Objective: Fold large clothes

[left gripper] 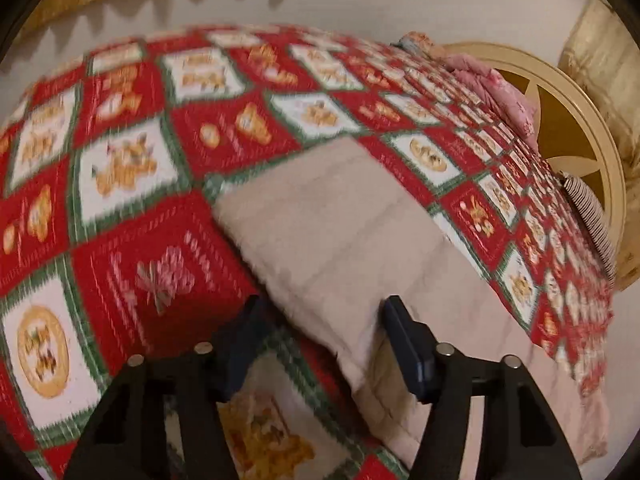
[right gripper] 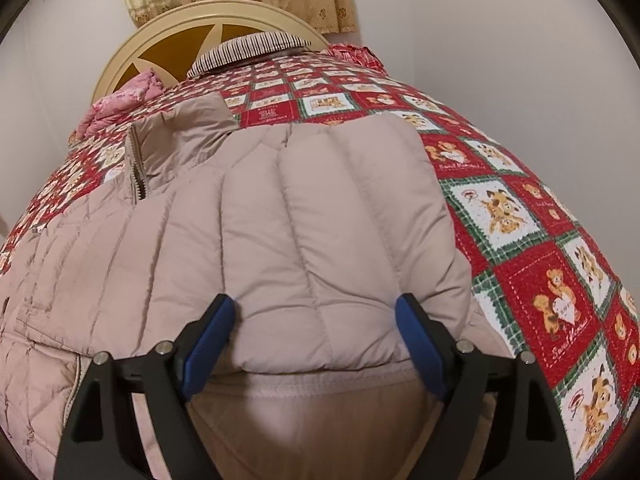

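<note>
Between the blue pads of the right tongs [right gripper: 316, 320] bulges the folded-over end of the beige down jacket [right gripper: 280, 208]; the jaws stand spread, one at each flank of the bulge, and I judge them not to be squeezing it. From there the jacket runs away toward the round headboard [right gripper: 132, 48], its long axis along the bed, quilting seams pointing the same way, the zipper [right gripper: 138, 176] and collar off to the left. It lies on a red, white and green patchwork quilt [right gripper: 540, 264]. The left tongs [left gripper: 324, 320] are about half spread over the jacket's edge; the picture is smeared, and nothing looks pinched. In that view the jacket stretches up from the tongs as a pale band, with quilt on both sides. The right hand is the nearer to the jacket's bulk, so the coming fold probably hinges on it. Beyond lie a pink bundle [right gripper: 120, 104] and a striped cushion [right gripper: 256, 46] by the headboard
</note>
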